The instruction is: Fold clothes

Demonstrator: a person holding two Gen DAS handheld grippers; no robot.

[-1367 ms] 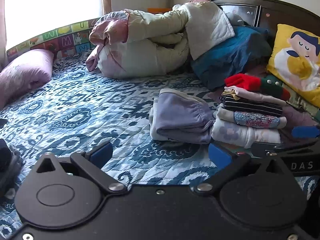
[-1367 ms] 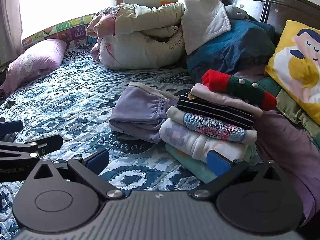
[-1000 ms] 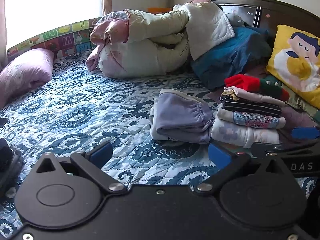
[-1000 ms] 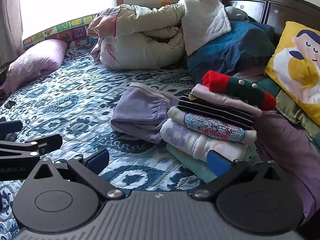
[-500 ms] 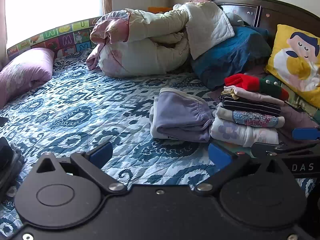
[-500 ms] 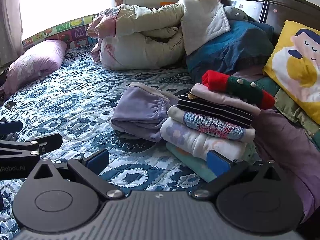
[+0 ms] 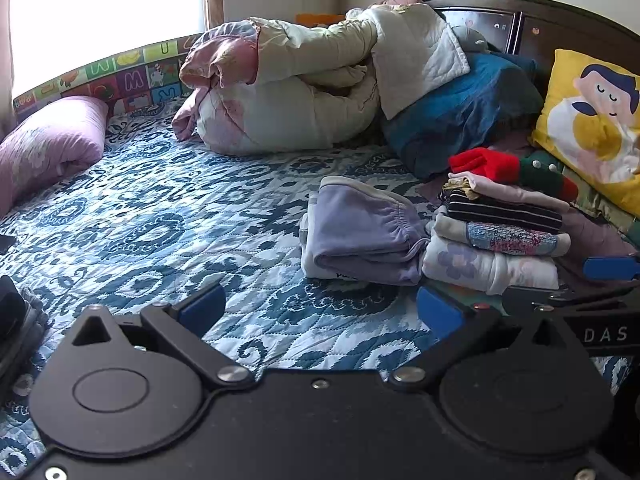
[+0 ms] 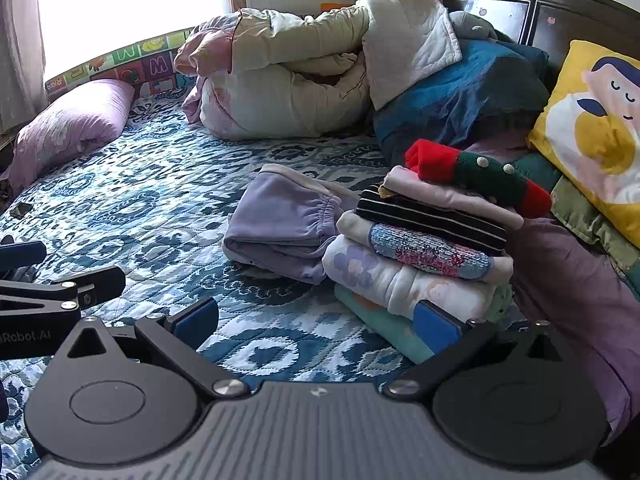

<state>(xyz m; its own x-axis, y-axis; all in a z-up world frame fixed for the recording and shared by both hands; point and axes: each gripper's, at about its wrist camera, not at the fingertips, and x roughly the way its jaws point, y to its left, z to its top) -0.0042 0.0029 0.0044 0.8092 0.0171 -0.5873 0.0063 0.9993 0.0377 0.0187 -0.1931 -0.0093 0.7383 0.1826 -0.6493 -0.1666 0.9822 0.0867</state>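
Clothes first: one stack of folded garments (image 8: 424,256) sits on the bed (image 7: 160,216), near the right side, and from the right wrist view I count six layers in it. From the bottom up: a green piece, a white one with purple flowers, a cream one with a sparkly patch, a black striped one, a pale pink one, and a red-and-green knit roll (image 8: 476,176) on top. Just left of the stack, touching it, lies one folded lilac garment (image 7: 360,232) on its own, elastic waistband facing the stack.

Both tools are empty. The left gripper (image 7: 320,308) hangs low over the quilt with its two blue pads spread wide, nothing between them. The right gripper (image 8: 316,320) is just as wide apart, clasping nothing; its right pad sits in front of the bottom of the stack, though contact is hard to judge.

Further back: one bundled cream-and-pink duvet (image 7: 288,92), one blue blanket (image 7: 460,112), one yellow cushion (image 7: 592,120) against the dark headboard (image 8: 520,8), and one purple pillow (image 8: 72,128) at the left by the window.
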